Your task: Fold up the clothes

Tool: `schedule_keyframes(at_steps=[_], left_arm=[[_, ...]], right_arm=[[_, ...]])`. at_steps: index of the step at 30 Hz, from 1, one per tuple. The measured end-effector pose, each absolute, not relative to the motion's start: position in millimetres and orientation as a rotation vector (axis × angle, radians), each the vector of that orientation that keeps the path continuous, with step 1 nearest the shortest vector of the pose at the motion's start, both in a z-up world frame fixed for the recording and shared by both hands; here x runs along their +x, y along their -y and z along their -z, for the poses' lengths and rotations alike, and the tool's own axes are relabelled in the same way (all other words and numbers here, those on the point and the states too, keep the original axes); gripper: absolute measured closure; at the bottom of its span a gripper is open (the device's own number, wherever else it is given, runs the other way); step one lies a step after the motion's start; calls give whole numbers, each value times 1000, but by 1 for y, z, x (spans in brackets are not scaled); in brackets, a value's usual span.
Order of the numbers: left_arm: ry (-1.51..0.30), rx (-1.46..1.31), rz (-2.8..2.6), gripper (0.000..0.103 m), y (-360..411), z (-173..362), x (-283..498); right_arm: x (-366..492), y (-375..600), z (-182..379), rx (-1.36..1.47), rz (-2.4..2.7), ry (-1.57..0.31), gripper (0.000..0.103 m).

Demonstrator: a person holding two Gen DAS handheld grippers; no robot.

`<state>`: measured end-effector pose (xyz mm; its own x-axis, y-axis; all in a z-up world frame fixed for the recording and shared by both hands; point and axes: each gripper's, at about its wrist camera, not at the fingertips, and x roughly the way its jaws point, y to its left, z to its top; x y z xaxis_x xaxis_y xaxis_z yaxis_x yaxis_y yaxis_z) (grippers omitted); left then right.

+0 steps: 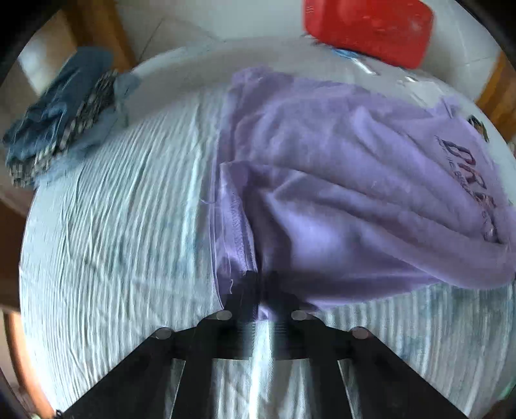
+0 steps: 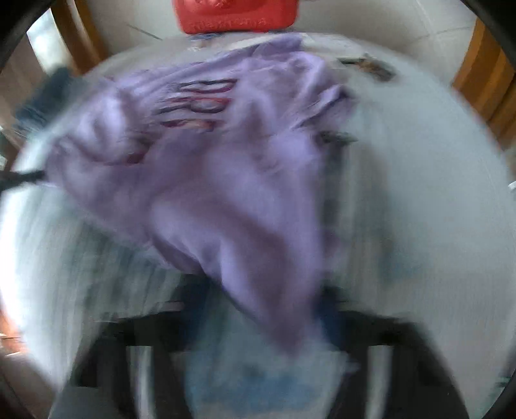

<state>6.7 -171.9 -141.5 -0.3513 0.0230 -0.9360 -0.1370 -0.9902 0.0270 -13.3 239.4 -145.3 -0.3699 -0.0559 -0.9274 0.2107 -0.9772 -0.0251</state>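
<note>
The left gripper (image 1: 260, 283) pinches the lilac shirt's (image 1: 338, 180) hem, the right gripper's (image 2: 258, 309) state cannot be told through blur, with folded denim (image 1: 61, 109) left and a red box (image 1: 367, 29) behind.

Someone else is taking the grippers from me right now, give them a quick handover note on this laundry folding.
Left hand-held gripper: shut on the hem edge of the purple shirt.
Right hand-held gripper: picture blurred; the shirt's fabric runs into its jaws, apparently pinched.
The shirt lies bunched and wrinkled on the striped cloth over the round table, print partly showing.
A pile of blue clothes sits at the table's edge, apart from the shirt.
Done: shirt gripped.
Left: spread it flat, then fold.
</note>
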Motion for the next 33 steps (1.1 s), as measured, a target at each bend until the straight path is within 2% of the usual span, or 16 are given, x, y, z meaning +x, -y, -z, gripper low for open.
schedule_keyframes(at_steps=[2,8,12,13,14,15,17,18,20,21,22,23,29,33], left_arm=[[-114,-1746,-2491,99,179,139,10],[-190,-1807,-2414,100,178,136,43],[-179,-1851,-2392,99,185,145,53],[-166,-1868,-2384,98,188,144,52],[-124,-1881,-2363,97,192,140,51],[-95,-1869,-2362,96,195,133,51],[-84,-1817,-2391,93,198,114,50],[-81,-1781,-2411,91,199,102,47],[-39,-1731,-2438,76,200,85,35],[-11,-1702,-2450,70,200,78,24],[-6,-1684,-2466,57,198,73,13],[-24,-1665,-2485,50,195,69,-2],[32,-1654,-2525,48,183,73,-105],[-1,-1732,-2491,48,170,92,-170]], right_arm=[[-18,-250,137,1684,2463,-129,89],[1,-263,120,1768,2372,-195,90],[4,-271,127,1779,2296,-130,88],[1,-276,125,1785,2295,-91,84],[0,-280,123,1801,2305,-65,65],[-1,-284,117,1805,2320,-49,38],[-2,-293,98,1784,2360,-54,16],[-4,-297,87,1763,2386,-47,16],[-16,-308,61,1696,2427,11,15],[-24,-312,52,1659,2448,43,11],[-40,-313,41,1606,2474,88,7],[-52,-313,35,1572,2489,124,0],[-159,-295,49,1523,2488,352,0],[-224,-280,62,1544,2479,409,0]])
